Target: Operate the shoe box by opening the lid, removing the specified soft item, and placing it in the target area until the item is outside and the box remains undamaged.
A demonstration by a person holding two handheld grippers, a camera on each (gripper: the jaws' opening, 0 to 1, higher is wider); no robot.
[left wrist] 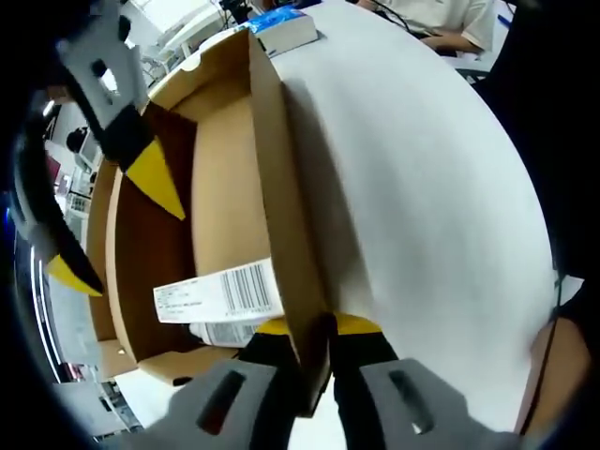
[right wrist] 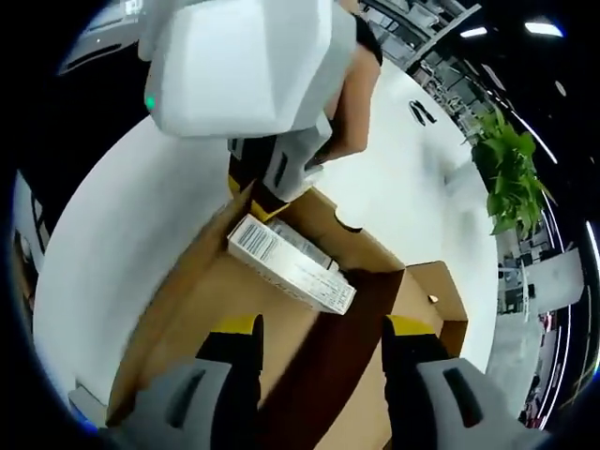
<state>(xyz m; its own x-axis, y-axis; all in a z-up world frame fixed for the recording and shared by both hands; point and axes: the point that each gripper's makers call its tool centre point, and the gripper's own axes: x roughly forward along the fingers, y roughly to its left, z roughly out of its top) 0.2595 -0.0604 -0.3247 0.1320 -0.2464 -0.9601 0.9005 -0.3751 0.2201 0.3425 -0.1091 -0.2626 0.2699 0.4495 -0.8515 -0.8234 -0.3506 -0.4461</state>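
The cardboard shoe box [left wrist: 230,187] lies open on a white table, its inside tan and dark brown. A white carton with a barcode label [left wrist: 220,295] rests inside, against a wall. My left gripper [left wrist: 316,328] is shut on the near side wall, with the cardboard edge between its yellow-tipped jaws. My right gripper [left wrist: 117,234] comes in from the left, open, with its tips over the box's interior. In the right gripper view, my right gripper [right wrist: 322,328] hangs open above the box [right wrist: 187,309] and the barcode carton [right wrist: 291,262]. Beyond them, my left gripper [right wrist: 281,183] clamps the far wall.
The white table [left wrist: 422,187] spreads wide beside the box. A blue and white package [left wrist: 286,28] lies at its far edge, near a seated person [left wrist: 441,19]. A box flap with a hole [right wrist: 436,305] sticks out toward a green plant [right wrist: 511,169].
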